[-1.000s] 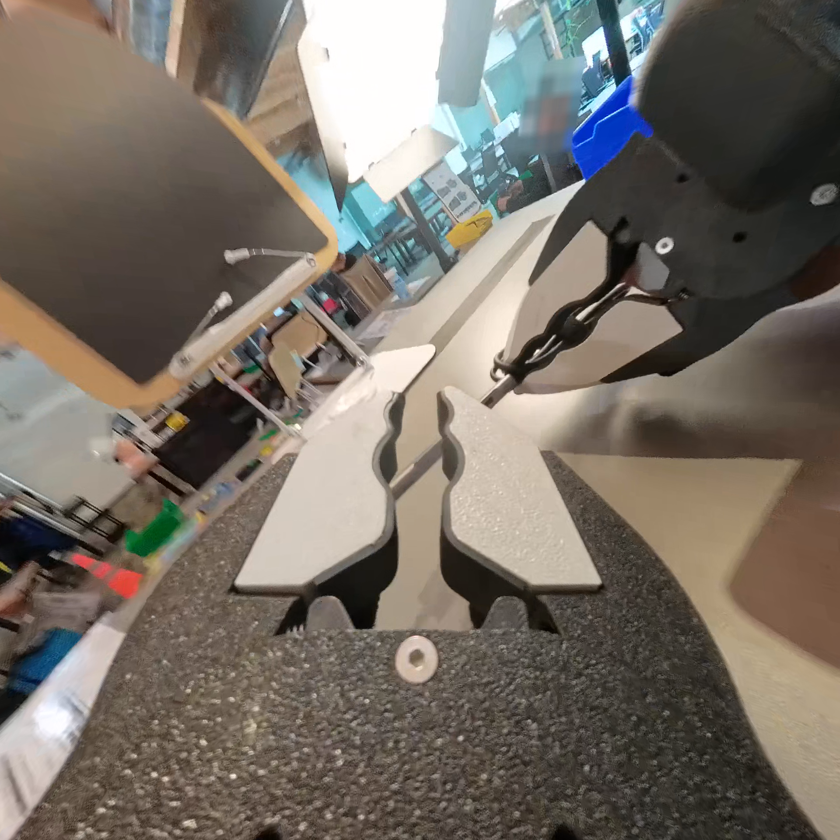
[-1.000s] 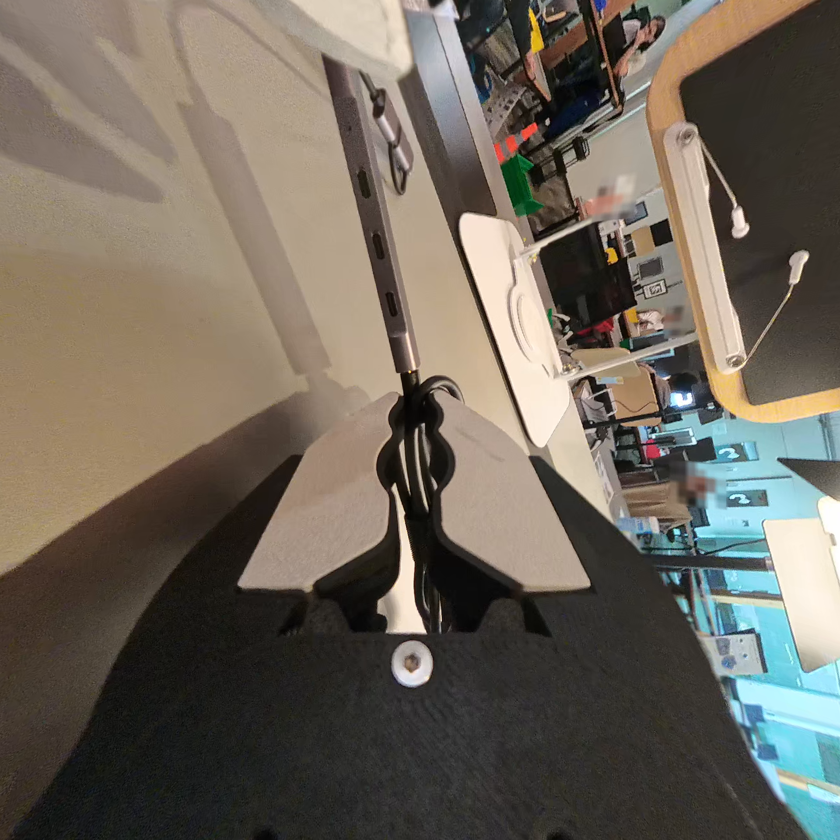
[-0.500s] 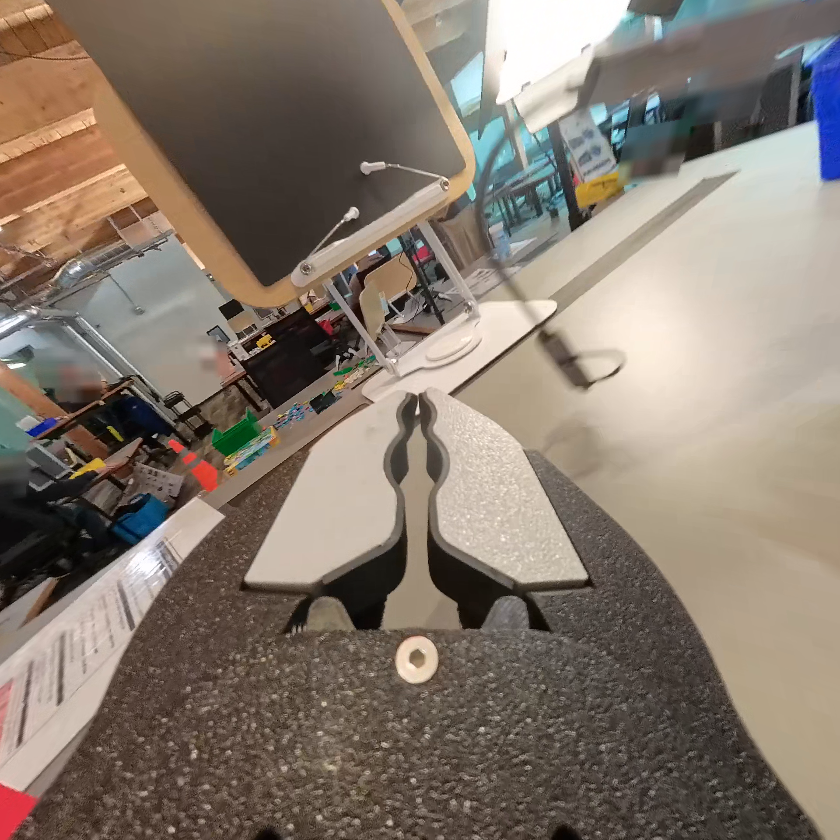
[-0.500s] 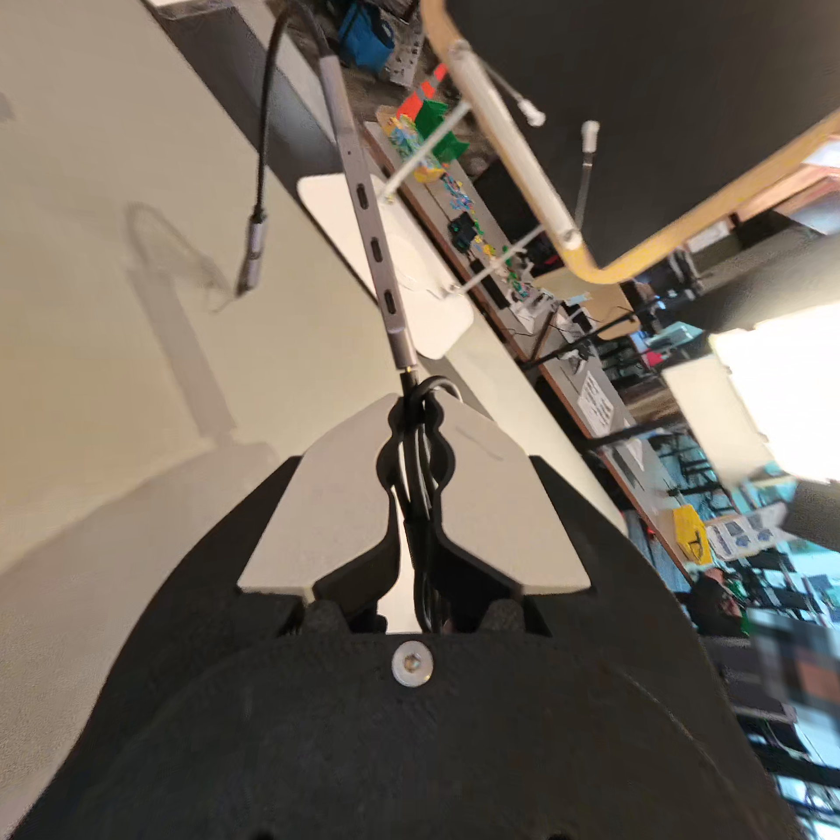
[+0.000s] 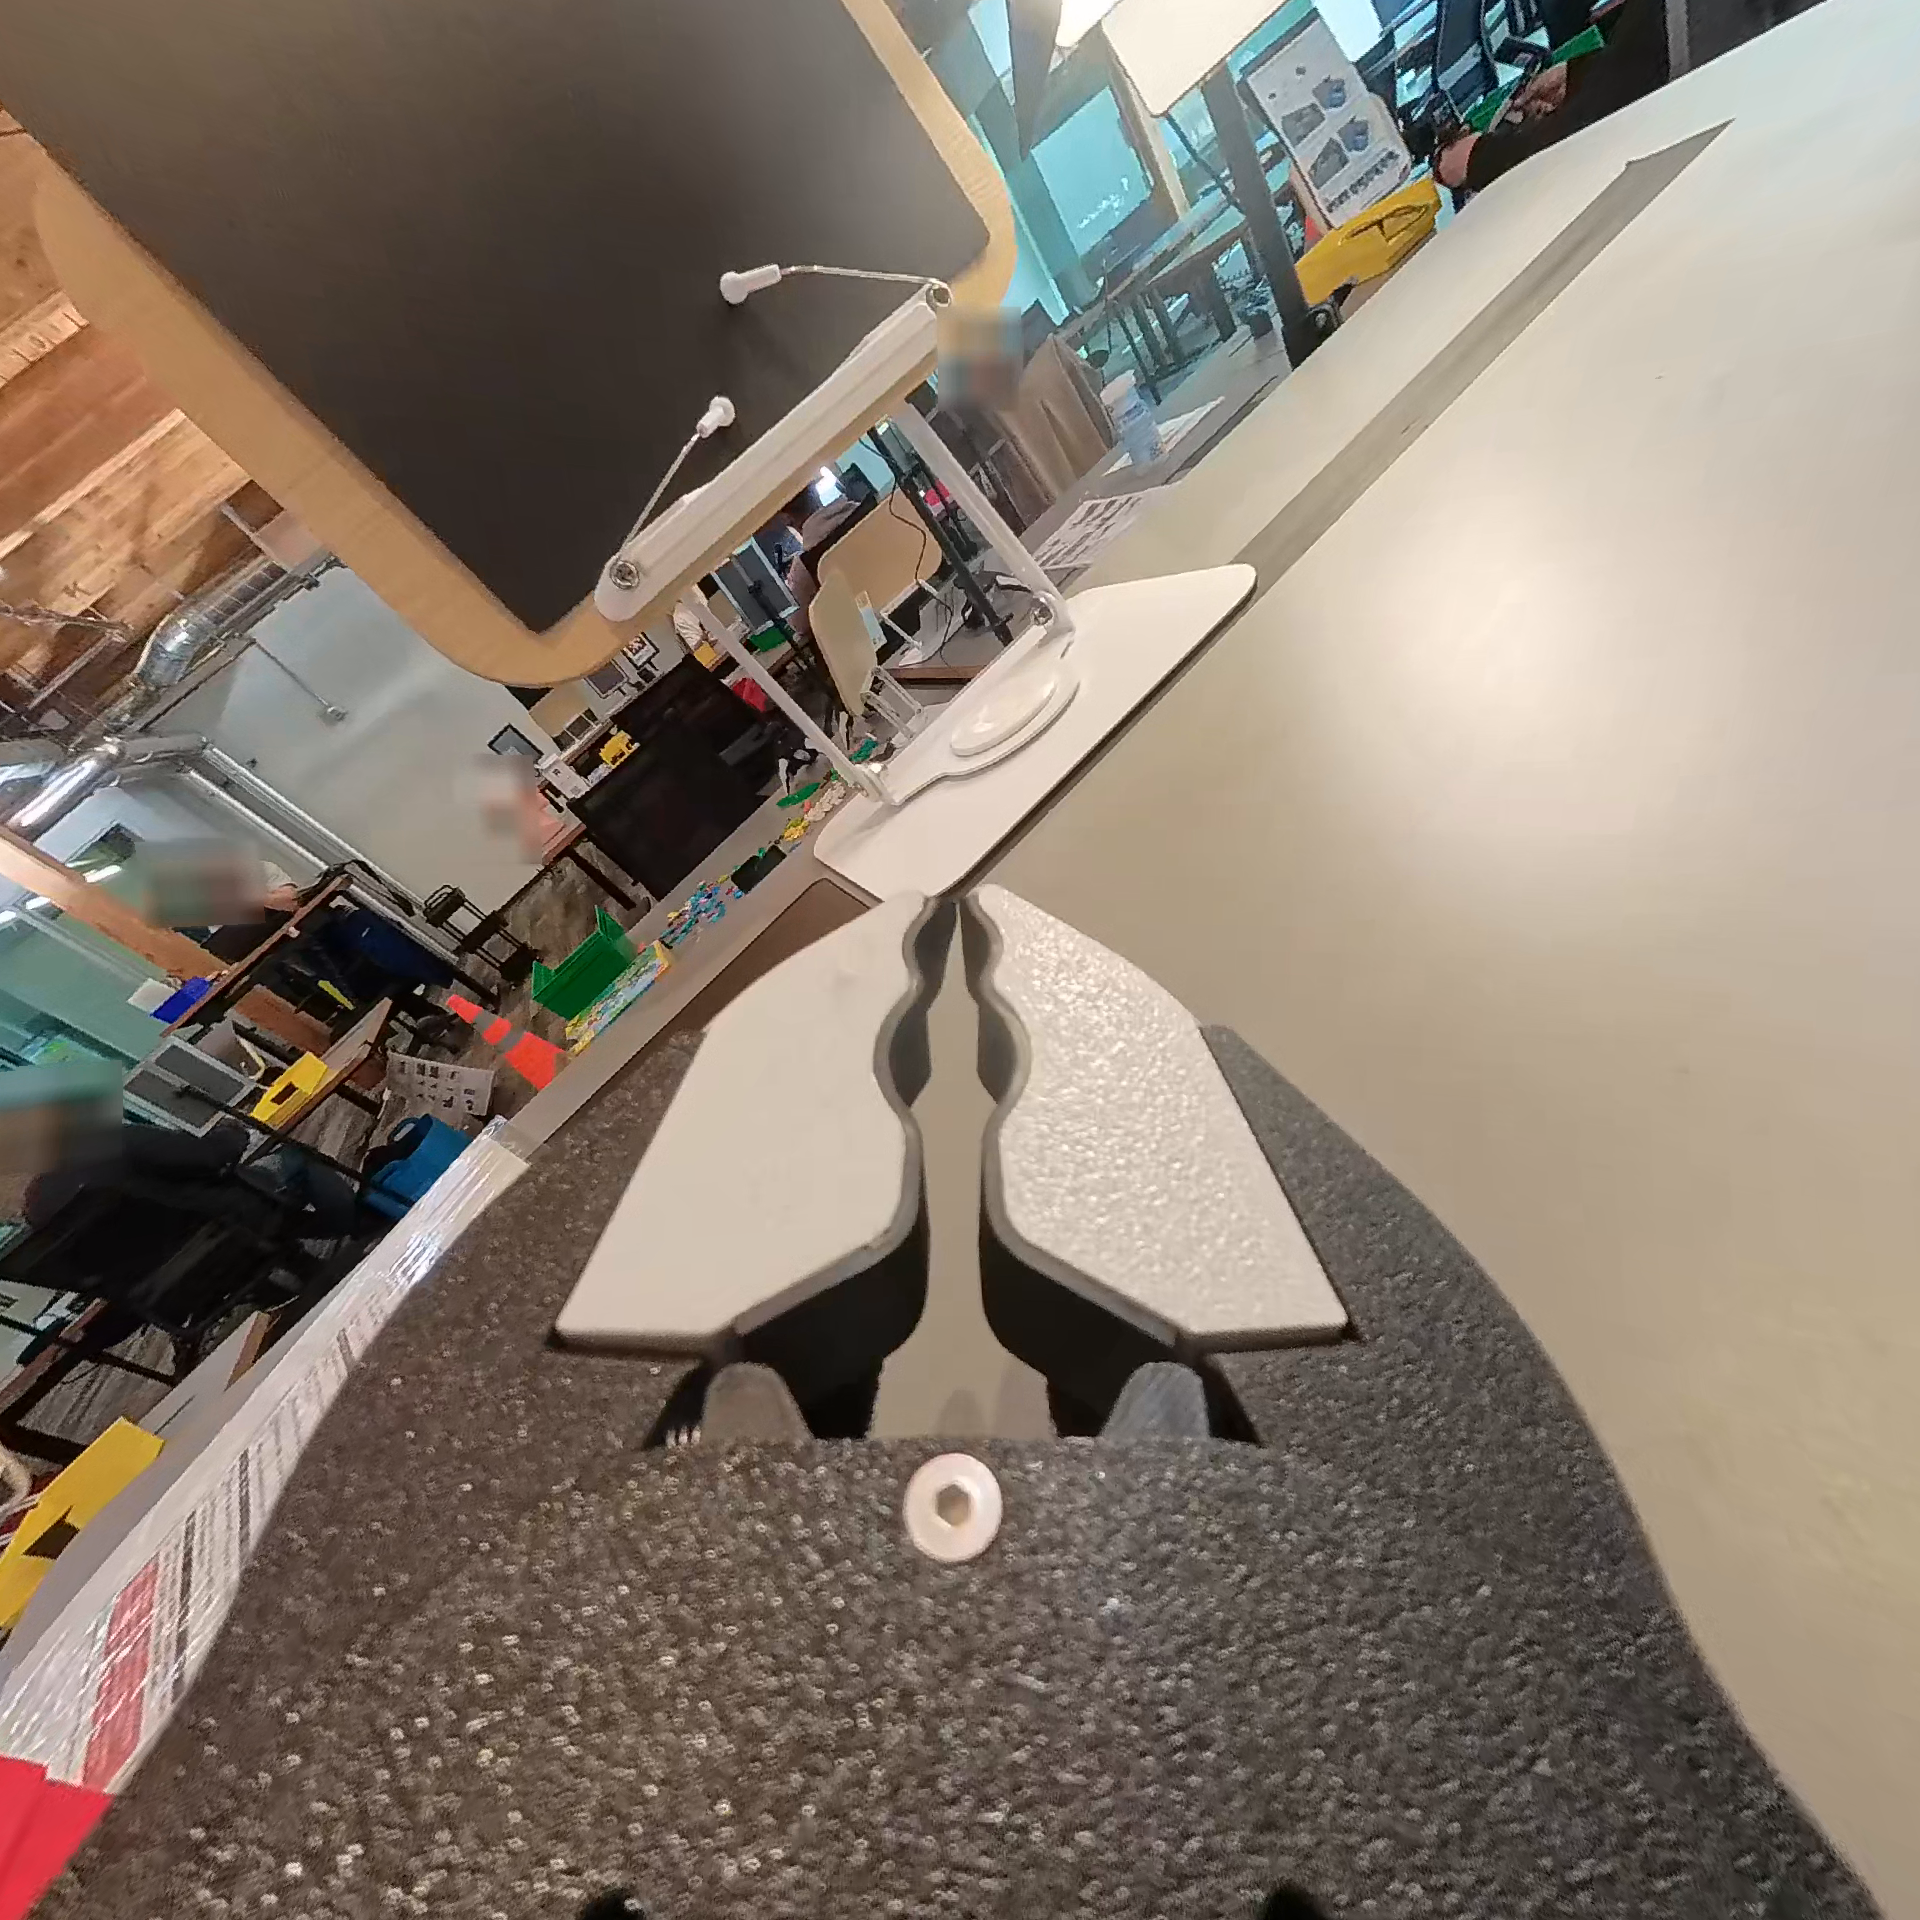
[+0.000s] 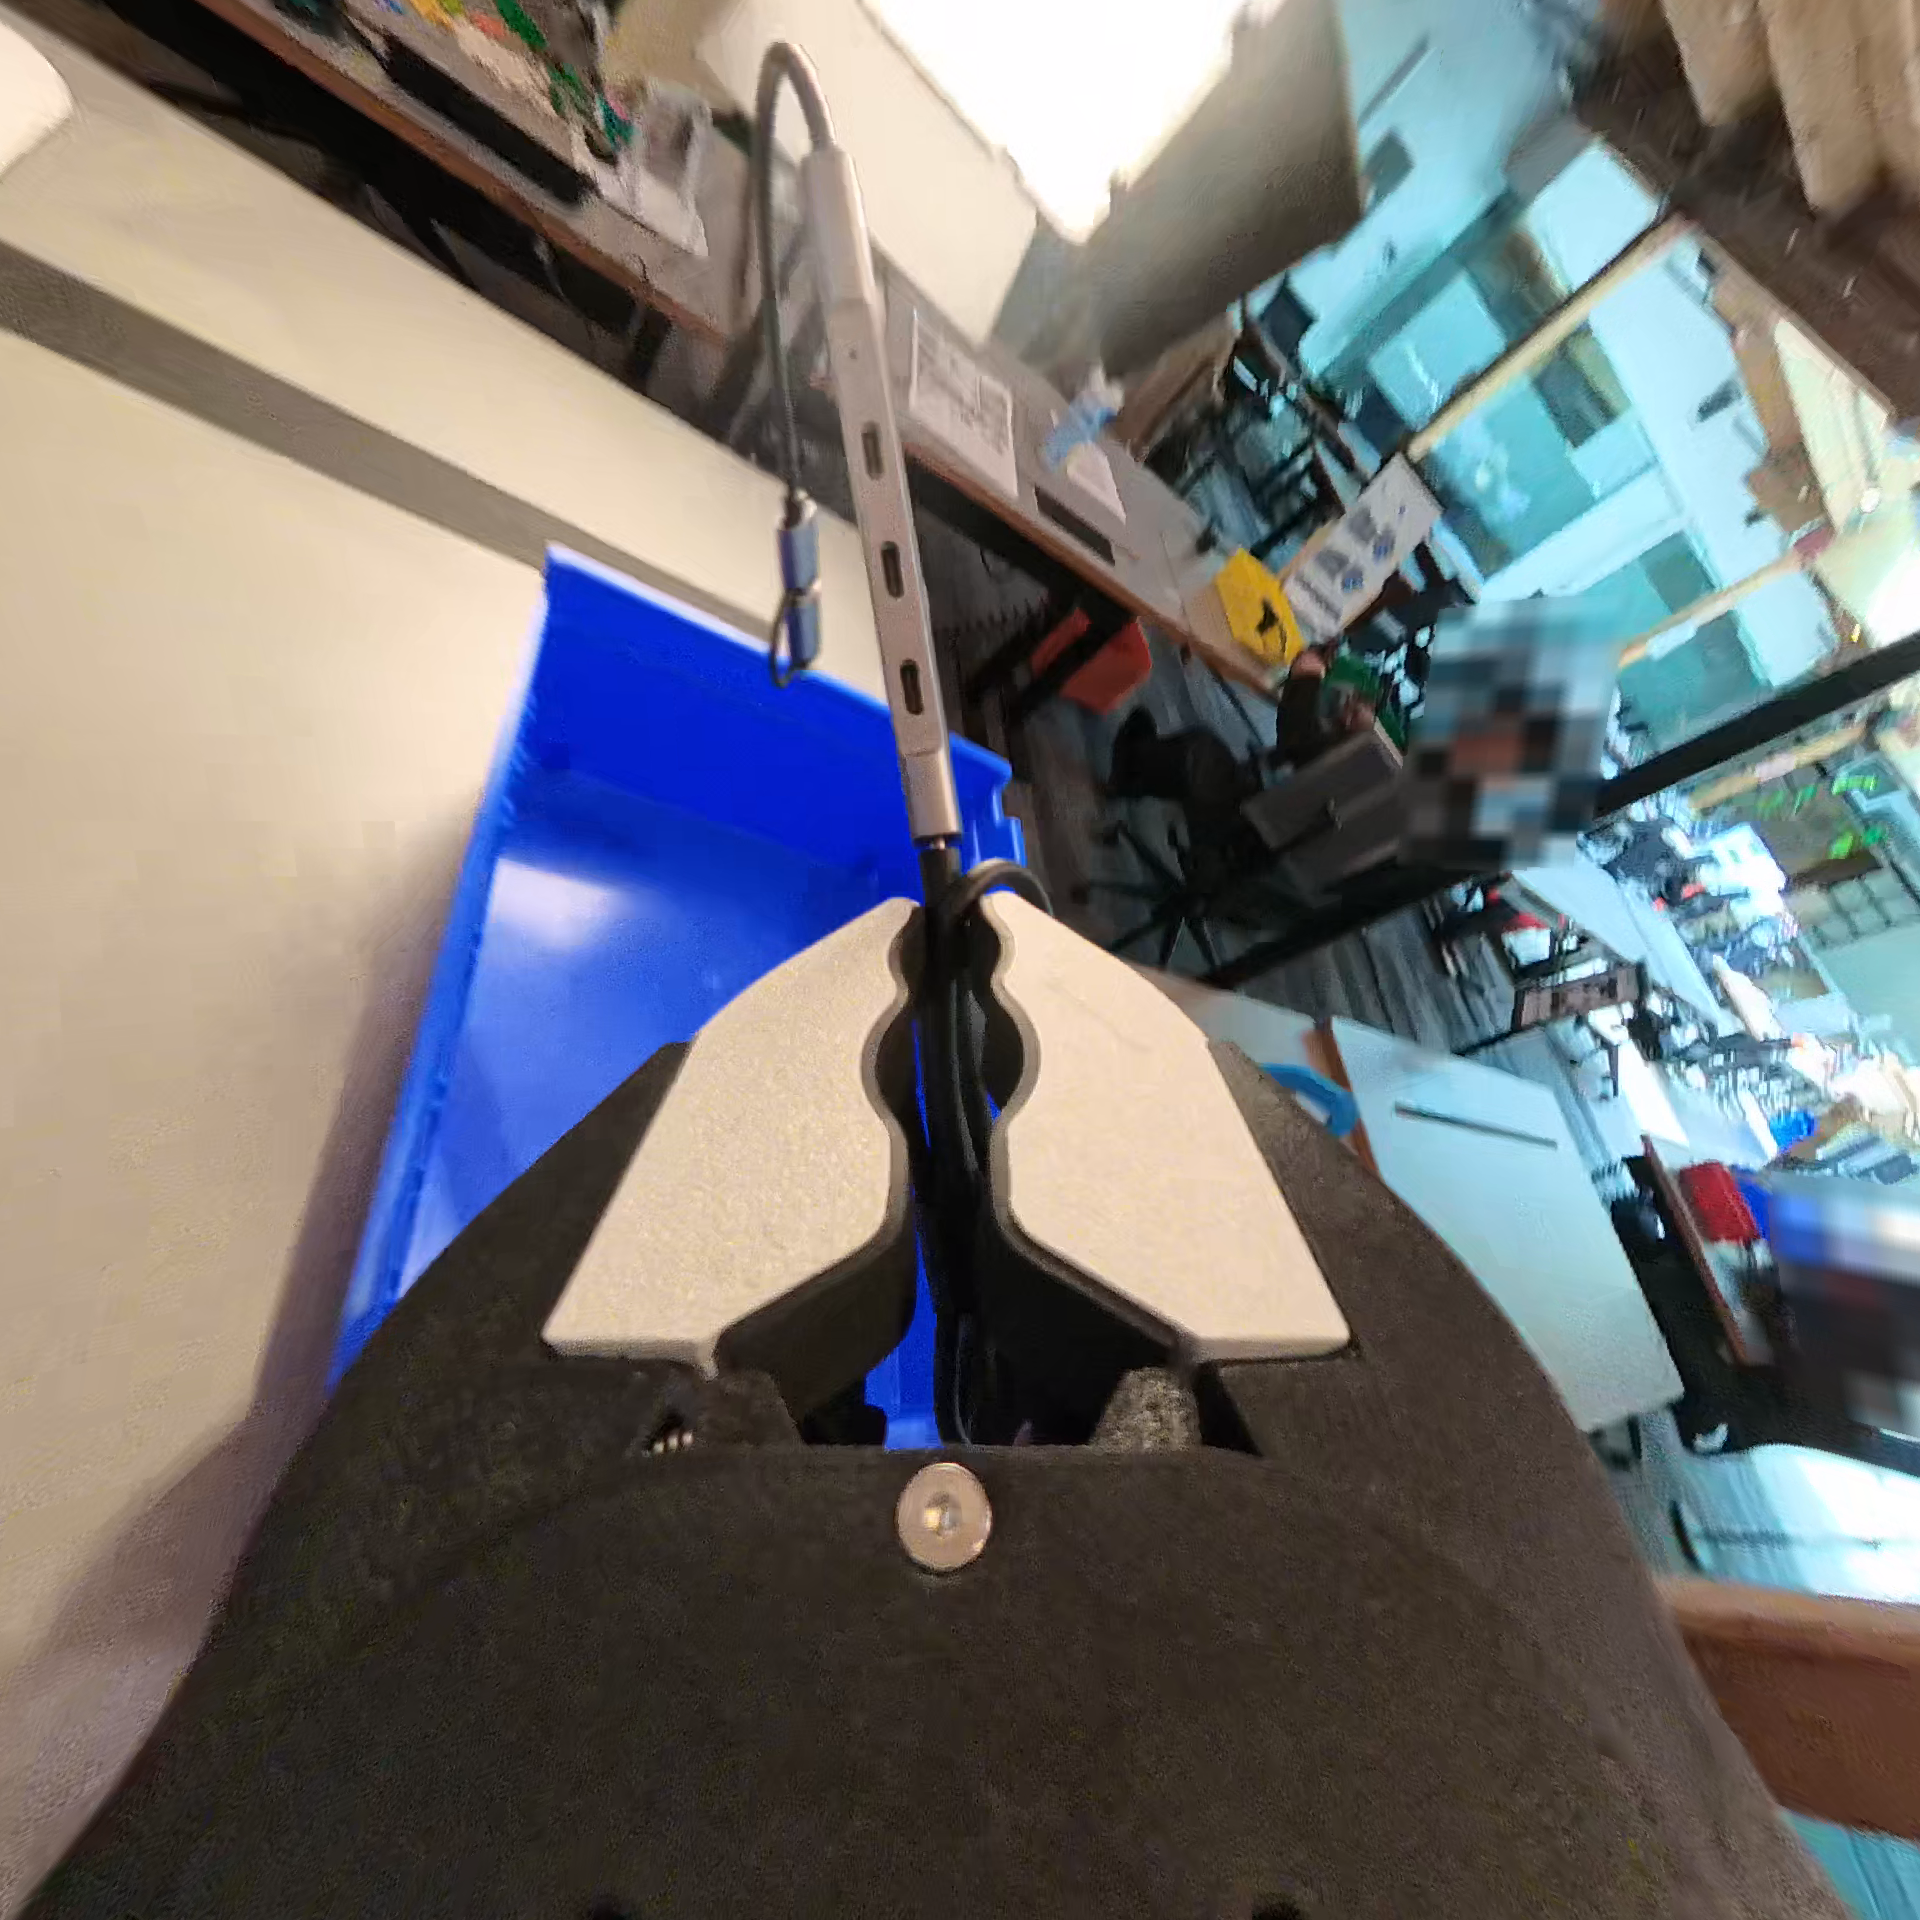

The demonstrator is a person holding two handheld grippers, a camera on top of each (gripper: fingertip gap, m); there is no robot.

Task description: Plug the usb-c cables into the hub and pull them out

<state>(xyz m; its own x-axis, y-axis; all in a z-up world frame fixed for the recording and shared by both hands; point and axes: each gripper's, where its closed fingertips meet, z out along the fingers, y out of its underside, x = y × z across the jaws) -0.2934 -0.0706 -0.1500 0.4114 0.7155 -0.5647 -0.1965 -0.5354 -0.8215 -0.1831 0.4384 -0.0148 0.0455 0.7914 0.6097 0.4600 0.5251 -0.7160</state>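
In the right wrist view my right gripper (image 6: 951, 914) is shut on a bundle of black usb-c cable (image 6: 951, 1039). The slim grey hub (image 6: 883, 520) sticks up from the cable end beyond the fingertips, held in the air over a blue bin. The hub's own short grey cable loops from its far end and its plug (image 6: 800, 582) hangs free at the left. In the left wrist view my left gripper (image 5: 948, 914) is shut and empty, low over the beige table (image 5: 1558, 727). No hub or cable shows in that view.
A blue plastic bin (image 6: 644, 831) stands on the table under the hub. A white stand with a flat base (image 5: 1039, 748) holds a dark wood-edged board (image 5: 468, 260) just beyond the left fingertips. A busy workshop lies past the table edge. The gap from one gripper's tips to the other's is roughly 55 cm.
My right gripper has swung the hub up off the table and across, over the blue bin. My left gripper has closed fully and turned toward the white stand; the hub has left its view.
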